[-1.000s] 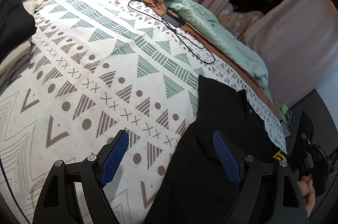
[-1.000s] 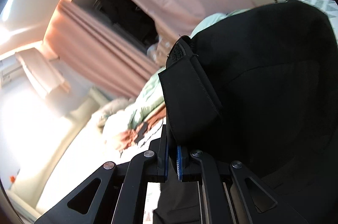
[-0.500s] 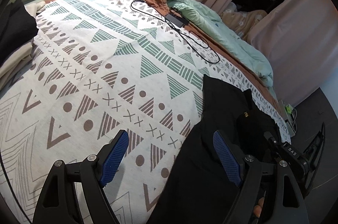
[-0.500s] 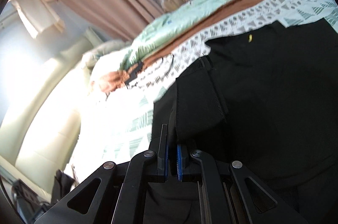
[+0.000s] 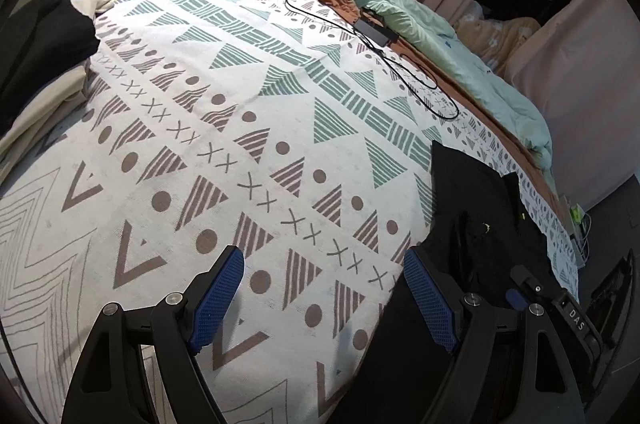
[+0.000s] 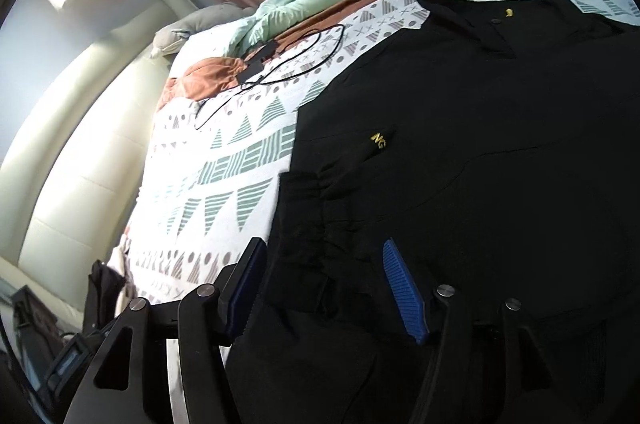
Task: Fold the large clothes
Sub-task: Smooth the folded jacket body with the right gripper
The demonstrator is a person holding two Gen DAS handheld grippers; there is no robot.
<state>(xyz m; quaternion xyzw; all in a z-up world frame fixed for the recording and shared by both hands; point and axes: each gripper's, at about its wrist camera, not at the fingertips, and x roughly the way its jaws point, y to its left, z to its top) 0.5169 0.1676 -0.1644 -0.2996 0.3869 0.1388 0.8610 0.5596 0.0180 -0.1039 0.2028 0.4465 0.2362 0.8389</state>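
A matte black polo shirt (image 6: 480, 144) lies crumpled at lower right over the triangle-patterned woven bedspread (image 5: 240, 104). Both claws gape apart, empty: the left gripper (image 5: 324, 298) and the right gripper (image 6: 324, 288), with ribbed blue pads (image 6: 402, 292).

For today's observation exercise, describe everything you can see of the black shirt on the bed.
The black shirt looks like a soft knit polo: a collar with a button placket, small yellow lettering on the chest, and a sleeve folded in over the body. It lies mostly flat on the patterned bedspread, near the bed's edge. The right gripper hangs open over the folded sleeve; whether it touches the cloth is unclear.
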